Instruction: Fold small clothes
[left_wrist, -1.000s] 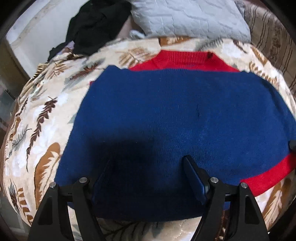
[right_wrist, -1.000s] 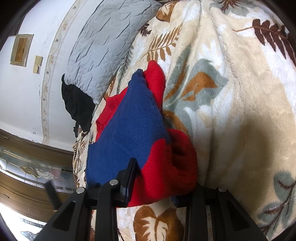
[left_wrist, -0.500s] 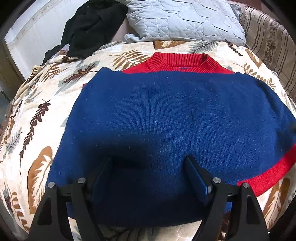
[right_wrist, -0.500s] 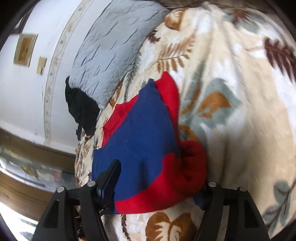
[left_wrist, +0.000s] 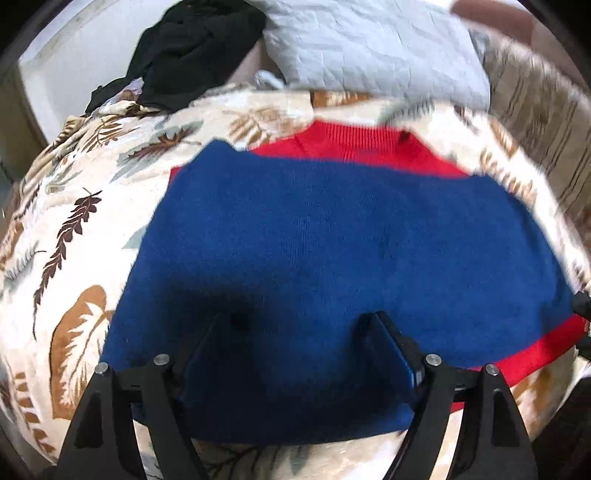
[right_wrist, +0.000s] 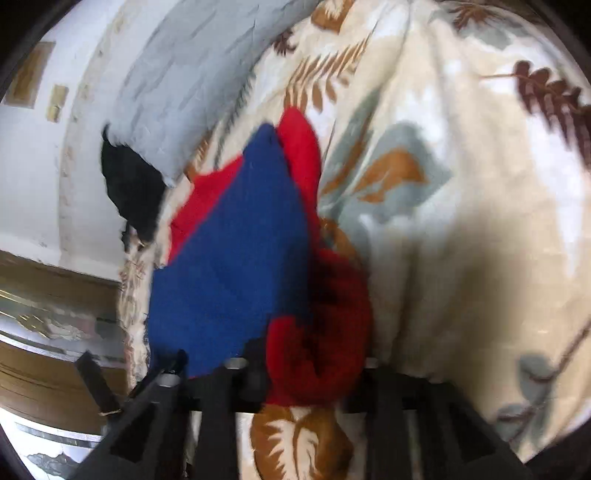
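The blue sweater lies crosswise just ahead of the left gripper, fingers spread, holding nothing. The right gripper, fingers released, sits at its red cuff end

Sweater on blanket (blurred)

Soft indoor light, both fisheye views smeared by motion blur
Edges bend and darken; dark shadows fall on the sweater and the blanket
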